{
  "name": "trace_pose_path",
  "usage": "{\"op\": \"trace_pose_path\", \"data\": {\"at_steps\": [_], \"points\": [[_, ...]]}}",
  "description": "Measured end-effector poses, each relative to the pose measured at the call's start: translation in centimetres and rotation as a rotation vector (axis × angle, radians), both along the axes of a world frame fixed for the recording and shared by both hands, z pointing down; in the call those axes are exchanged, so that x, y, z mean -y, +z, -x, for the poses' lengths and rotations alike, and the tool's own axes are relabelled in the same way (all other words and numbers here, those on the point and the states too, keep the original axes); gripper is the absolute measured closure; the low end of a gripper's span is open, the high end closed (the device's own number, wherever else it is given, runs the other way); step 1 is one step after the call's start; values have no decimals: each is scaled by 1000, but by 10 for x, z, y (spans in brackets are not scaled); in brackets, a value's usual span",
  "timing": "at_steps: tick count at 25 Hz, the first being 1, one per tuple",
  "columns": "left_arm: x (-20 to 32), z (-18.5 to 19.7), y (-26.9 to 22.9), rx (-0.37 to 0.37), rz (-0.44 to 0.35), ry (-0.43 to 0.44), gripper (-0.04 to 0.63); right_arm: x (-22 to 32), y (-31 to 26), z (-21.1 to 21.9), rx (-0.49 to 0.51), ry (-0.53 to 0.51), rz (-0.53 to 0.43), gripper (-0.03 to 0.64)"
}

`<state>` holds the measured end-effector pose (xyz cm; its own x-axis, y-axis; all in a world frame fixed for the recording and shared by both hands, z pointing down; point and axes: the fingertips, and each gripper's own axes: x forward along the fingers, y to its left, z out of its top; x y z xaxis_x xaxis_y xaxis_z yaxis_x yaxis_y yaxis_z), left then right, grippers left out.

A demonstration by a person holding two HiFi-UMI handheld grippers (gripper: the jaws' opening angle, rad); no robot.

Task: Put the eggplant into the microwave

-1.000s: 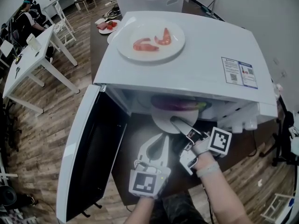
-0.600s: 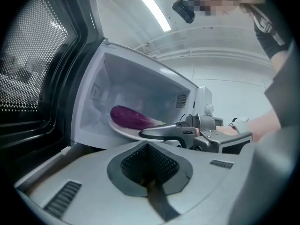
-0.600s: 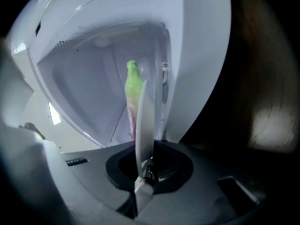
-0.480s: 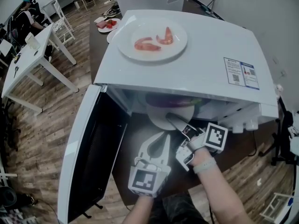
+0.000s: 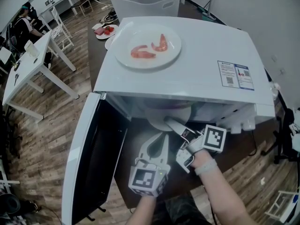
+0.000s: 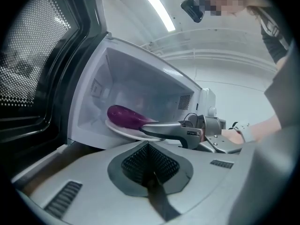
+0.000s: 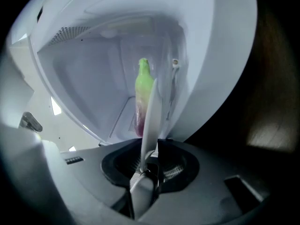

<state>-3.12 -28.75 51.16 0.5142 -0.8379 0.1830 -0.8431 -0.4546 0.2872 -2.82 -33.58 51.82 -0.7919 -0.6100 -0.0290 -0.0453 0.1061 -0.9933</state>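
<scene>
1. The glossy purple eggplant with a green stem end (image 6: pixel 125 117) lies on a round white plate (image 6: pixel 117 129). Both sit inside the boxy white microwave (image 5: pixel 197 55), close to the front edge of its floor, so we judge the main step done.
2. Our right tongs (image 5: pixel 169 122) have just been opening. They are spread now, and the plate's near rim stands between them; as far as we can see it is not pinched.
3. Our left tongs (image 5: pixel 164 138) are pressed together with nothing in them. They hover just outside the opening, beside the right tongs.
4. What we think is left is to draw the right tongs back off the rim and perhaps push the plate deeper. We may then close the dark-windowed door (image 5: pixel 89 163), which stands wide open on the left, if the task wants that.
</scene>
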Motion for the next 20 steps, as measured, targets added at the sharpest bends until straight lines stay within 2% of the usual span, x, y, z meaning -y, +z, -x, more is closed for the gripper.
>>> {"op": "trace_pose_path", "data": {"at_steps": [7,12,14,18,20], "points": [[7,4,6,9,3,-16,597,-15,-5,-17,-60,6,-43,508],[12,5,4,0,17,-21,597,-44,-3,-23,-161,-4,-102,508],[14,5,4,-2,21,-20,597,-53,-1,-26,-297,-2,-181,509],[16,5,4,1,21,-19,597,-57,-1,-33,-687,16,-410,612],[16,4,4,1,21,-18,597,-56,-5,-34,-836,43,-506,614]]}}
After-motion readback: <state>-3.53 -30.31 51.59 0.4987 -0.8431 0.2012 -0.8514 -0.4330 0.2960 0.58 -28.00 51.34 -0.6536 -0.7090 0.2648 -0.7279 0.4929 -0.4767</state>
